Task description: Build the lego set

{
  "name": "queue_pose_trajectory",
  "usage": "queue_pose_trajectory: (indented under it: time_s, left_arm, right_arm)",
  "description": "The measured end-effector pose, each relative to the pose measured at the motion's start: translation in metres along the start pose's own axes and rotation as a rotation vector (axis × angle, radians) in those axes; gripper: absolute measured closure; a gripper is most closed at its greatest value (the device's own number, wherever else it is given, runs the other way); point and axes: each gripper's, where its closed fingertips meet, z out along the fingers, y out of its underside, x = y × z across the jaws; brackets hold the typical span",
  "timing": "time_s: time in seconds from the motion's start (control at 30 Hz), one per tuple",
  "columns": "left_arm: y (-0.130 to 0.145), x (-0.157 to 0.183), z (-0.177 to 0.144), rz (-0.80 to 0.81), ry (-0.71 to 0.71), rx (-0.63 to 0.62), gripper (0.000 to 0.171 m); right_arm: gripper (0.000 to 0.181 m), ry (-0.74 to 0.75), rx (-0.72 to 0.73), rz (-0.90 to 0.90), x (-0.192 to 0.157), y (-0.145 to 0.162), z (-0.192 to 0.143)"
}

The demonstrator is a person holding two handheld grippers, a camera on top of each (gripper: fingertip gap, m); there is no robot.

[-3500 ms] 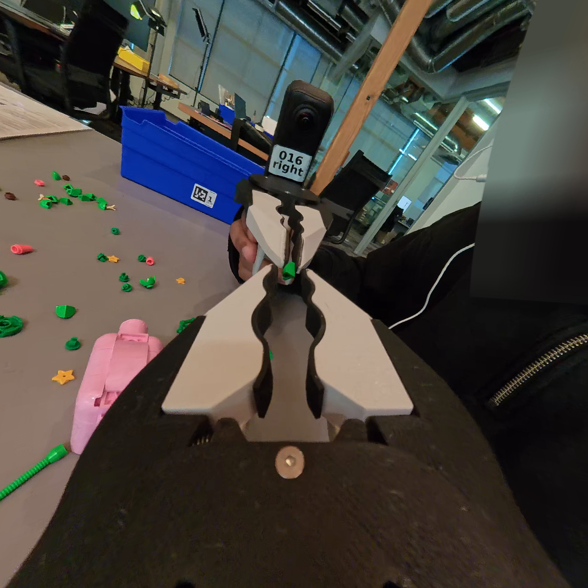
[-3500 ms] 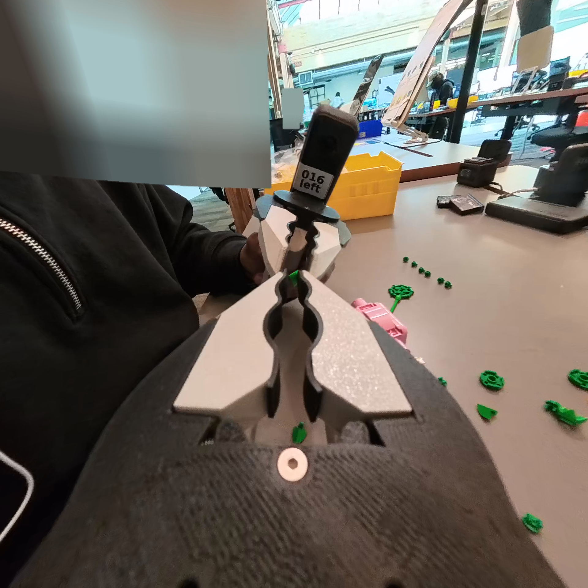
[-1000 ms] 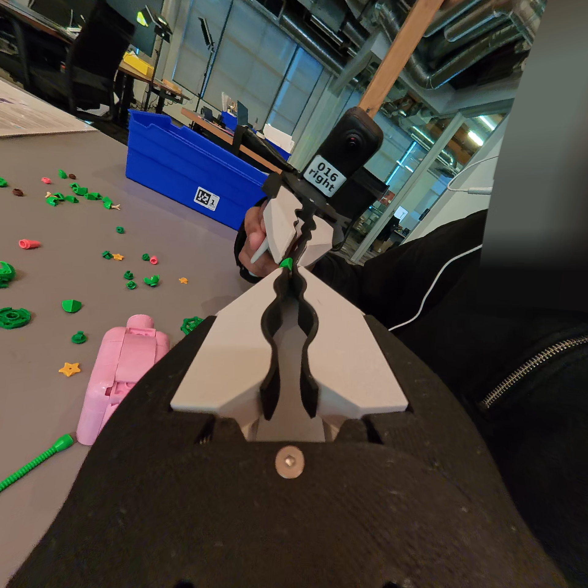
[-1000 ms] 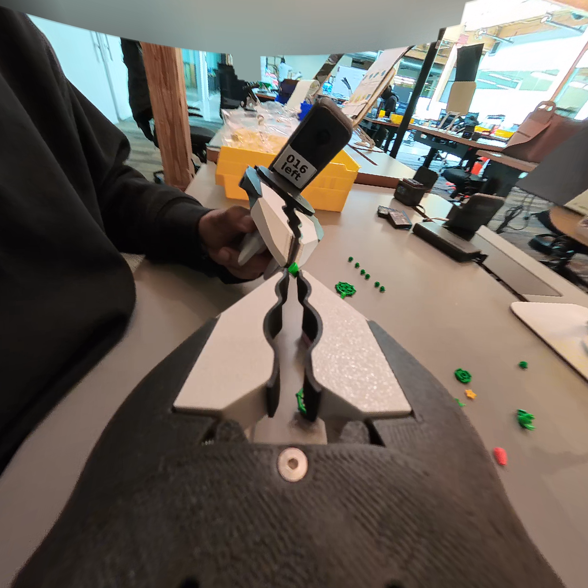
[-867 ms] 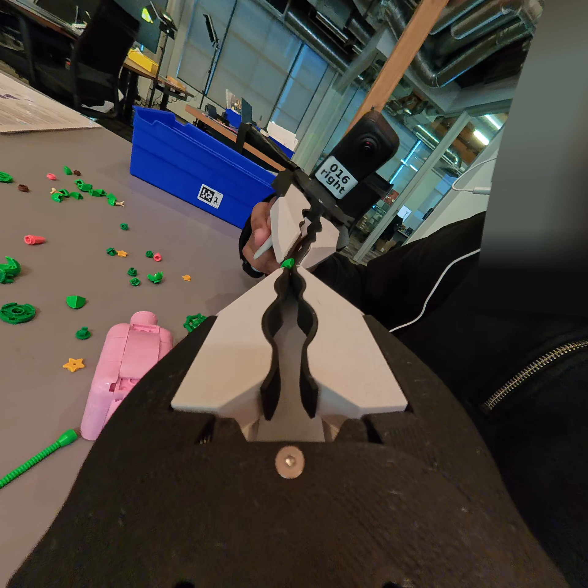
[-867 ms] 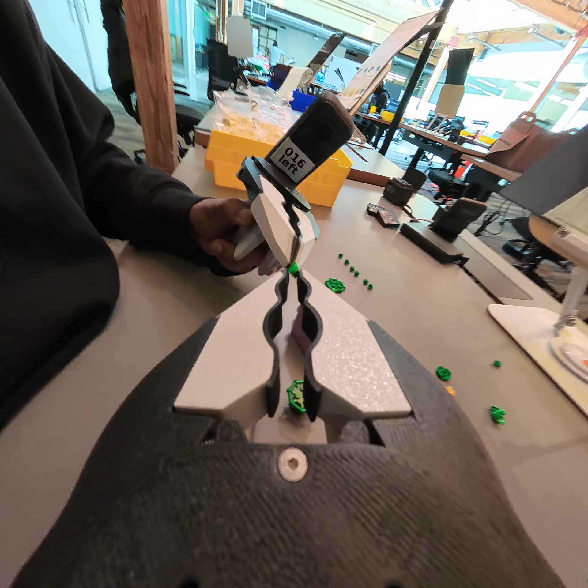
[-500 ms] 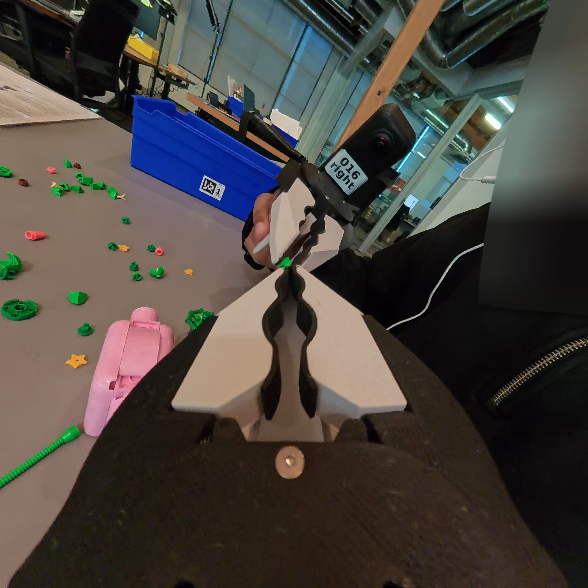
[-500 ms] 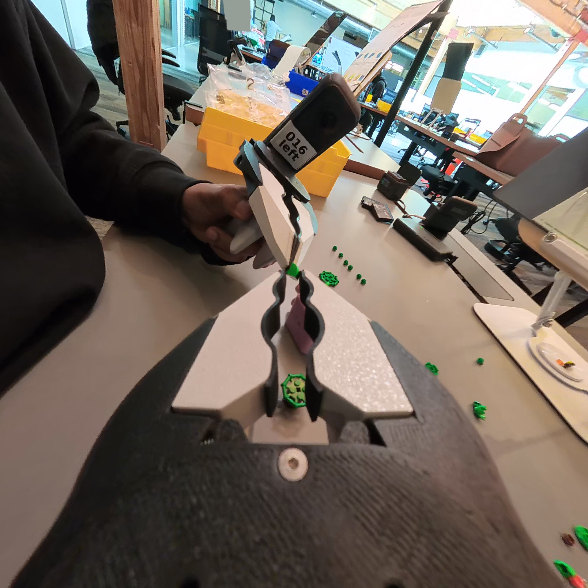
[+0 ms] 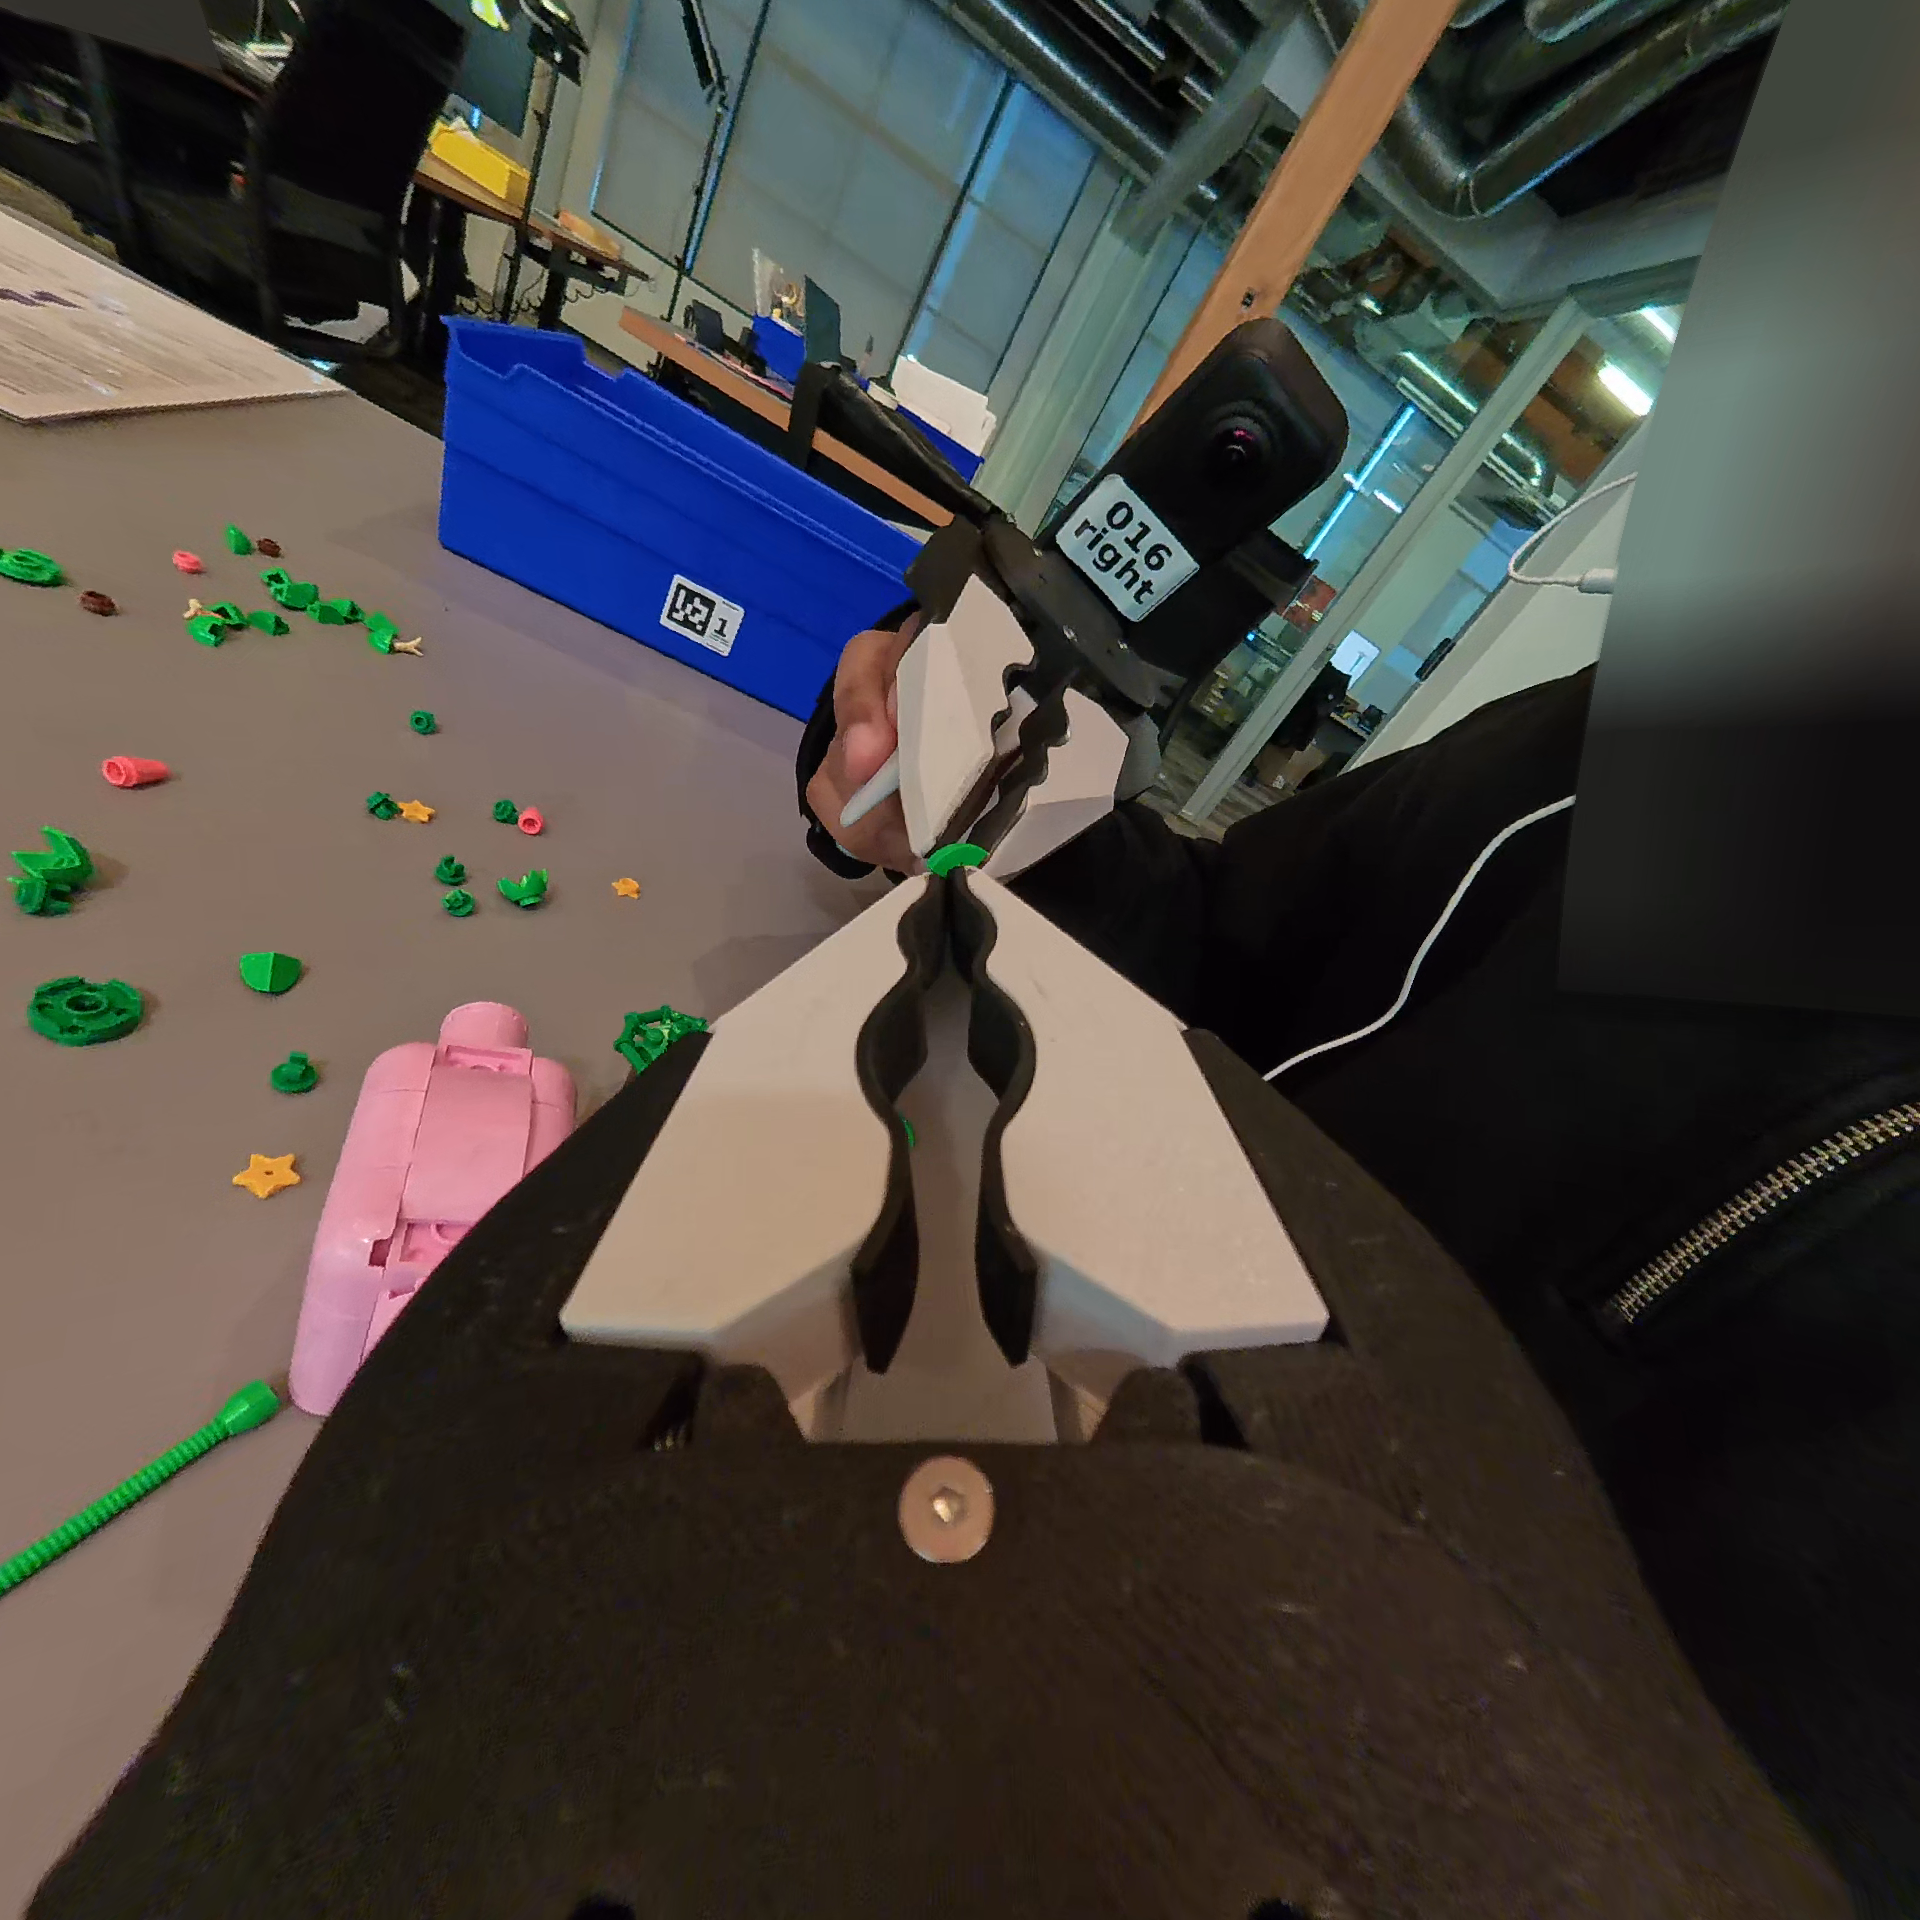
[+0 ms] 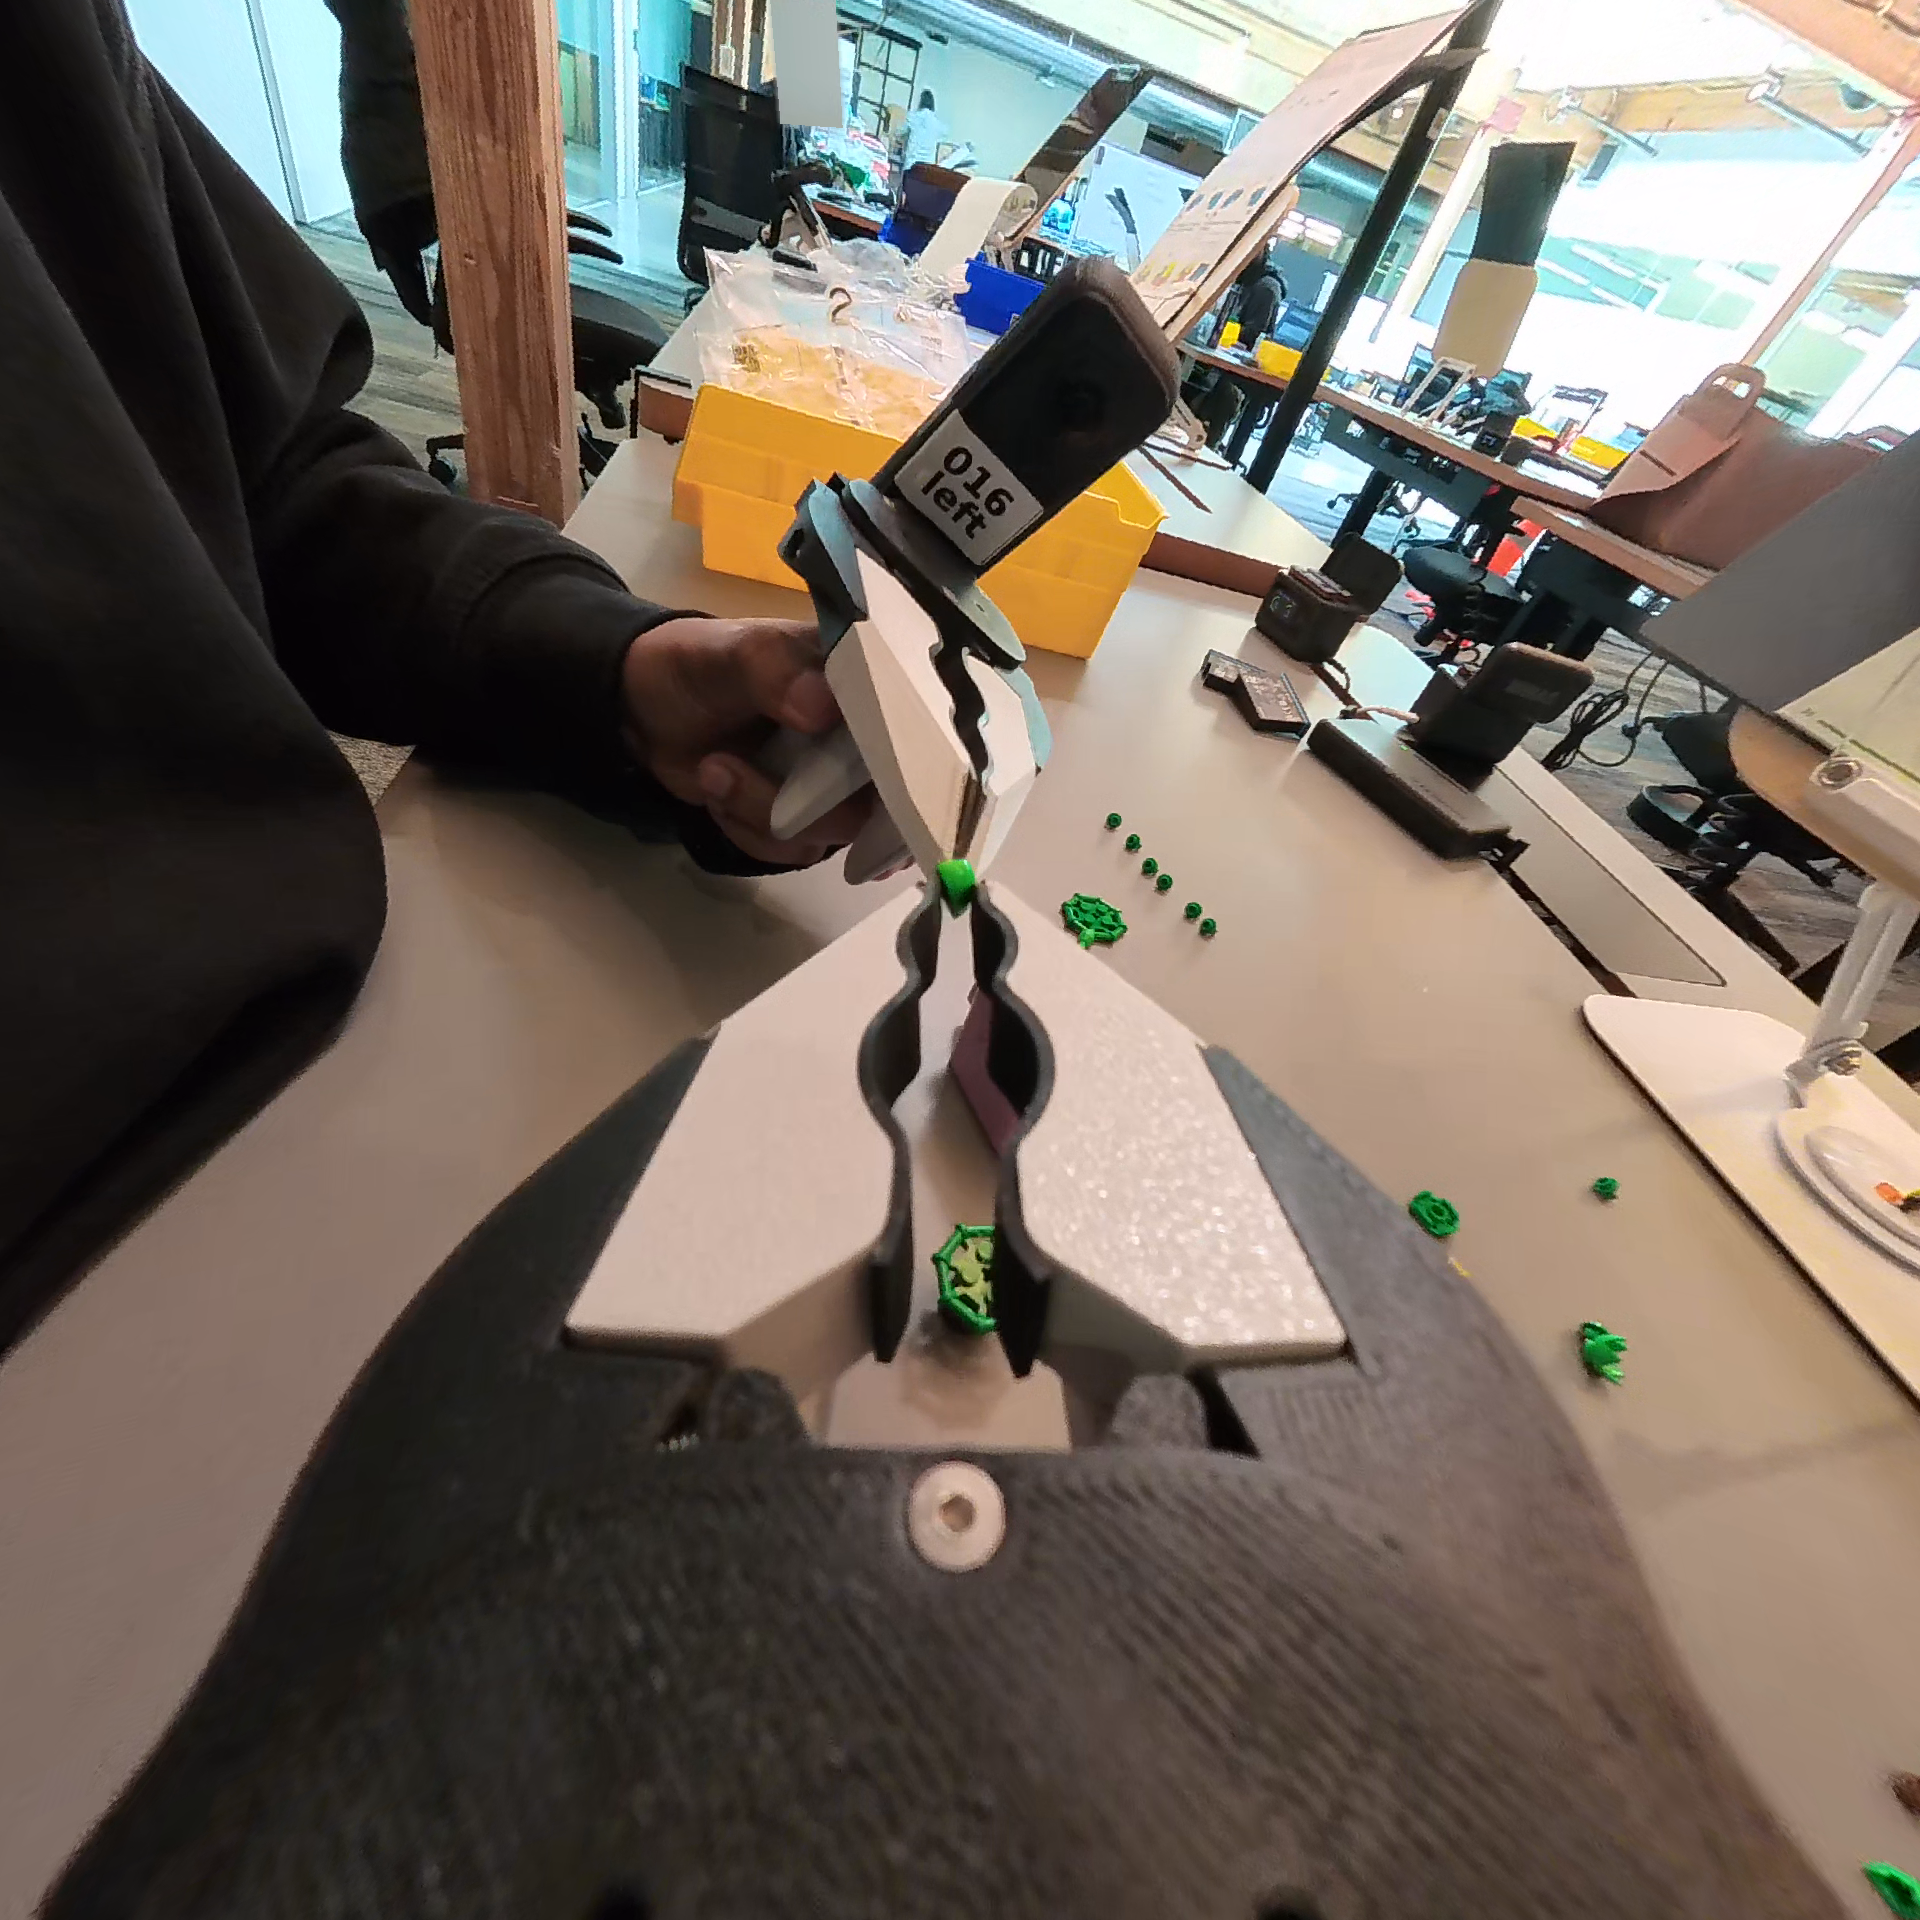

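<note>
Both tongs meet tip to tip in the air above the desk (image 9: 623, 727), with a small green piece (image 9: 957, 859) between them. The left tongs (image 9: 948, 883) are clenched on this piece at the very tips. The right tongs (image 10: 951, 902) are also nearly closed and touch the same piece (image 10: 954, 879); whether they really grip it or only press on it, I cannot tell.

I think the risk is that the piece slips. It is tiny and held only at the ends of the tips, so a small twist or uneven push between the two tools can make it jump out and fall among the other green parts scattered on the desk.

The left wrist view shows the pink block (image 9: 436, 1164) on the near left, a green stem (image 9: 135, 1475), coloured bits further away and a blue bin (image 9: 644, 520) at the far side. The right wrist view shows other things: a yellow bin (image 10: 904, 509), a row of green dots (image 10: 1158, 871), and a green wheel-like part (image 10: 966, 1288) seen through the gap of the right tongs.
</note>
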Motion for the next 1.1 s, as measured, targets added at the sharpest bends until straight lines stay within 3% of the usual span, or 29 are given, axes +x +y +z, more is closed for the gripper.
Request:
queue_pose_trajectory:
  time_s: [0.5, 0.63, 0.83, 1.1]
  left_arm:
    - [-0.001, 0.000, 0.000, -0.011, 0.012, 0.013, 0.171]
    - [0.001, 0.001, 0.003, -0.111, 0.070, 0.018, 0.155]
    - [-0.007, 0.007, -0.001, -0.240, 0.188, 0.090, 0.160]
    - [-0.004, 0.010, 0.000, -0.304, 0.243, 0.080, 0.166]
  right_arm:
    - [0.177, 0.030, -0.017, -0.029, 0.001, 0.001, 0.002]
    - [0.177, 0.045, 0.012, -0.064, 0.000, -0.006, 0.000]
    - [0.177, 0.068, -0.002, -0.157, -0.004, -0.006, 0.001]
    - [0.177, 0.115, -0.005, -0.259, -0.006, -0.009, 0.003]
